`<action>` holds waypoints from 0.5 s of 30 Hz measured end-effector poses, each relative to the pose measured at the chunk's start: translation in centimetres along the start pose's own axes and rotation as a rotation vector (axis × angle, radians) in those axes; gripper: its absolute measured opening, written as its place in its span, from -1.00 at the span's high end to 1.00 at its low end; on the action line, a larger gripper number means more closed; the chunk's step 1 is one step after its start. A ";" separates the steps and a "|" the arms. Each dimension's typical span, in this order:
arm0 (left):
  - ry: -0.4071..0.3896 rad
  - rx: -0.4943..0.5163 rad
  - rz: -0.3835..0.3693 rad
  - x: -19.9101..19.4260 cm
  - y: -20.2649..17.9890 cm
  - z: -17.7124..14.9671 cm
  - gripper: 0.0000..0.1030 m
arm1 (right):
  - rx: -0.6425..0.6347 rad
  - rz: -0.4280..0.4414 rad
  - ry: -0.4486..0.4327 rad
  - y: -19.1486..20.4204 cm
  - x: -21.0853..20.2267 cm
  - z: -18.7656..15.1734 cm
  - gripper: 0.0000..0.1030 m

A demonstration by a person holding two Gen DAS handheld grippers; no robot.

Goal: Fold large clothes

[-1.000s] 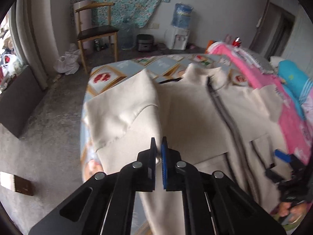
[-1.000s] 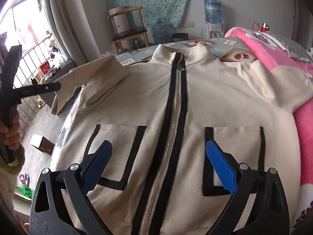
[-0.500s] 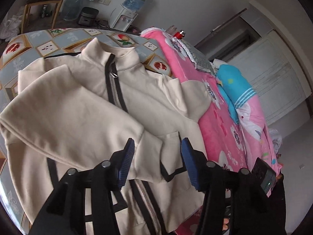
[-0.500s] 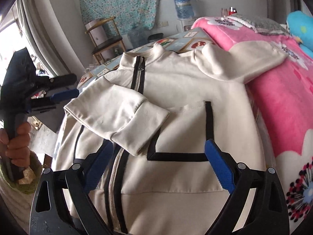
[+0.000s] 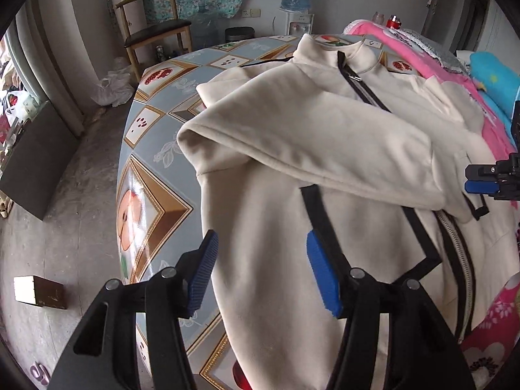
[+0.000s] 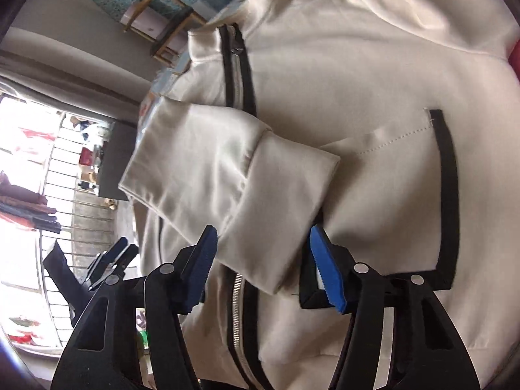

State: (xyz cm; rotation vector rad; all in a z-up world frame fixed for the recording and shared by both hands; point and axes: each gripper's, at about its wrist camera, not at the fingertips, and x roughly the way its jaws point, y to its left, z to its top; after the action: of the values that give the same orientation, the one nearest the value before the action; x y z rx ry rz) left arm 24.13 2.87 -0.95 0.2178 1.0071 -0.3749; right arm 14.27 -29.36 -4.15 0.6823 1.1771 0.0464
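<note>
At the far left of my left view a brown box (image 5: 39,292) sits on the concrete floor (image 5: 65,227), and farther off a wooden chair (image 5: 152,26) stands against the wall beside a white plastic bag (image 5: 113,87). Nearer in comes the table (image 5: 156,169), covered in a blue cloth with fruit pictures framed in gold. On it lies the cream jacket (image 5: 279,234), front up, its collar at the far end and its hem towards me. My left tongs (image 5: 260,269) hover over the jacket's left edge with their blue pads standing apart and spreading wider, nothing pressed between them; the near-left side of the body shows in the gap. The left sleeve (image 5: 312,143) is folded across the chest, its cuff lying over the black-trimmed zip (image 5: 455,247) and the corner of the right pocket. A water dispenser (image 5: 297,3) stands by the far wall. In my right view, my right tongs (image 6: 261,260) are just over that cuff (image 6: 279,201), their pads set on either side of its near corner and coming together, though not yet pressing on the cloth. The black-edged pocket (image 6: 406,195) lies to the right of the cuff. At the right edge of the left view those same tongs show beside the cuff, and past the jacket a pink blanket (image 5: 494,341) and a blue pillow (image 5: 497,78) lie on the bed.
</note>
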 end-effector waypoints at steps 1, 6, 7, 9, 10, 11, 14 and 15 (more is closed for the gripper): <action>-0.007 0.007 0.014 0.3 0.2 0.0 -0.08 | 0.005 -0.022 0.010 -0.1 0.4 -0.1 -0.06; -0.018 0.038 0.049 1.6 0.4 0.1 -0.08 | -0.030 -0.090 0.016 0.9 1.4 -0.7 0.04; -0.012 0.039 0.054 2.0 0.5 0.2 -0.08 | -0.039 -0.107 0.011 1.2 1.5 -0.6 0.12; -0.005 0.033 0.075 2.5 0.5 0.4 -0.08 | -0.063 -0.123 0.028 1.5 2.1 -0.2 0.63; -0.005 0.032 0.089 2.7 0.5 0.5 -0.08 | -0.090 -0.156 0.026 2.0 2.3 -0.1 0.70; -0.005 0.029 0.101 2.9 0.7 0.5 -0.08 | -0.138 -0.203 0.014 2.8 2.5 -0.1 0.91; 0.004 0.010 0.110 3.4 1.2 0.5 -0.07 | -0.228 -0.234 -0.035 4.9 1.5 1.2 0.92; 0.004 0.000 0.105 3.3 1.5 0.4 -0.07 | -0.252 -0.240 -0.087 5.7 0.1 2.2 0.93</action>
State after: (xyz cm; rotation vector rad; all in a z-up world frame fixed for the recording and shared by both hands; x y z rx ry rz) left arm 26.65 3.36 -3.54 0.2702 0.9954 -0.2792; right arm 18.00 -25.79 -0.80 0.3157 1.1387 -0.0365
